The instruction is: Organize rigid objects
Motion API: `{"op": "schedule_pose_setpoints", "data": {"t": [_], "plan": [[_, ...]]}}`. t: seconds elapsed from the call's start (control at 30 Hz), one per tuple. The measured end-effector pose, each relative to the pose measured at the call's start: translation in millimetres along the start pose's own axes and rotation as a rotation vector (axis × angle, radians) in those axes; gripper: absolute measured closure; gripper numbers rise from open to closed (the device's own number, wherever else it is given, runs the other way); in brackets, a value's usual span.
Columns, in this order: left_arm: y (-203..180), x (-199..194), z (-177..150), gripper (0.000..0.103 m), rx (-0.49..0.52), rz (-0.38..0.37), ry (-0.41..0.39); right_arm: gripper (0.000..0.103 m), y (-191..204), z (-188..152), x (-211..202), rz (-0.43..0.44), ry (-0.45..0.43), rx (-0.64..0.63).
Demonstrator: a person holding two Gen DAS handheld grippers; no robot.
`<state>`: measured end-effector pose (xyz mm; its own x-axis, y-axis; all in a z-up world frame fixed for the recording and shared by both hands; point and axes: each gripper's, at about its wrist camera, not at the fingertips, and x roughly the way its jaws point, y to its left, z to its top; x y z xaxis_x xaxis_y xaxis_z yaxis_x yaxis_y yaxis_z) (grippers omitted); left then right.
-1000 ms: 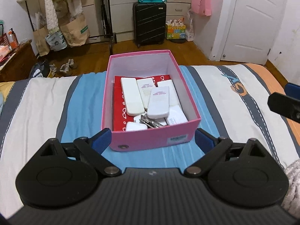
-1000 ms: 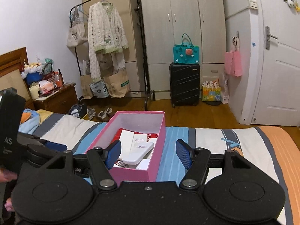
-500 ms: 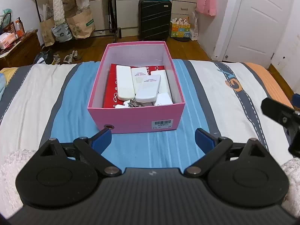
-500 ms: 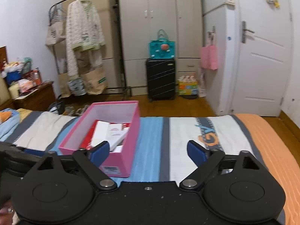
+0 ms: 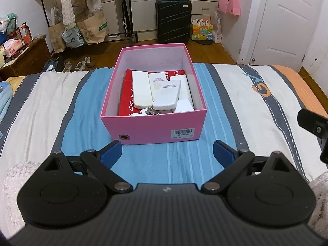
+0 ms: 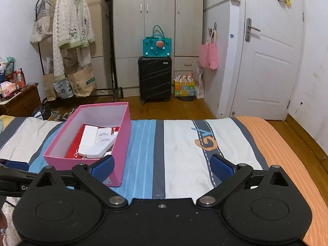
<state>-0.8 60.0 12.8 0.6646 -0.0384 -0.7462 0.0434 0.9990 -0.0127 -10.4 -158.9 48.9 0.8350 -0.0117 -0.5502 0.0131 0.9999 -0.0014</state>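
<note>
A pink cardboard box [image 5: 153,129] stands on the striped bed, holding several white remote-like slabs [image 5: 167,95] and small white items on a red sheet [image 5: 126,94]. My left gripper [image 5: 167,151] hovers just in front of the box's near wall, open, with nothing between its blue pads. My right gripper [image 6: 162,166] is to the right of the box [image 6: 123,143], over the bedspread. Its jaws are opening wide and hold nothing. Part of the right gripper [image 5: 313,123] shows at the right edge of the left wrist view.
The striped bedspread [image 6: 184,139] spreads to the right of the box, ending in an orange band [image 6: 276,153]. Beyond the bed's foot are a wooden floor, a black suitcase [image 6: 155,79], a clothes rack [image 6: 71,30] and a white door [image 6: 270,61]. A wooden nightstand [image 5: 24,59] is at far left.
Both grippers have drawn back from the box, which now sits farther ahead. The right gripper swung to the right of the box and its jaws spread wider.
</note>
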Motion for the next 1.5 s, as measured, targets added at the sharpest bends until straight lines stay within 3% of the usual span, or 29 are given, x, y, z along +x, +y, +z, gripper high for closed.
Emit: {"op": "schedule_pose_setpoints", "data": {"t": [0.2,0.97,1.5], "plan": [[-5.0,2.6,-2.7,0.006,0.045,0.027,-0.002,0.002,-0.6,-1.7,3.9,-0.015,0.032,0.008],[10.6,5.1,1.6,0.006,0.006,0.026,0.039,0.002,0.9,1.5,9.2,-0.072,0.098,0.019],[15.1,2.9,2.5,0.006,-0.007,0.03,0.057,0.002,7.2,3.0,6.7,-0.08,0.097,0.006]]}}
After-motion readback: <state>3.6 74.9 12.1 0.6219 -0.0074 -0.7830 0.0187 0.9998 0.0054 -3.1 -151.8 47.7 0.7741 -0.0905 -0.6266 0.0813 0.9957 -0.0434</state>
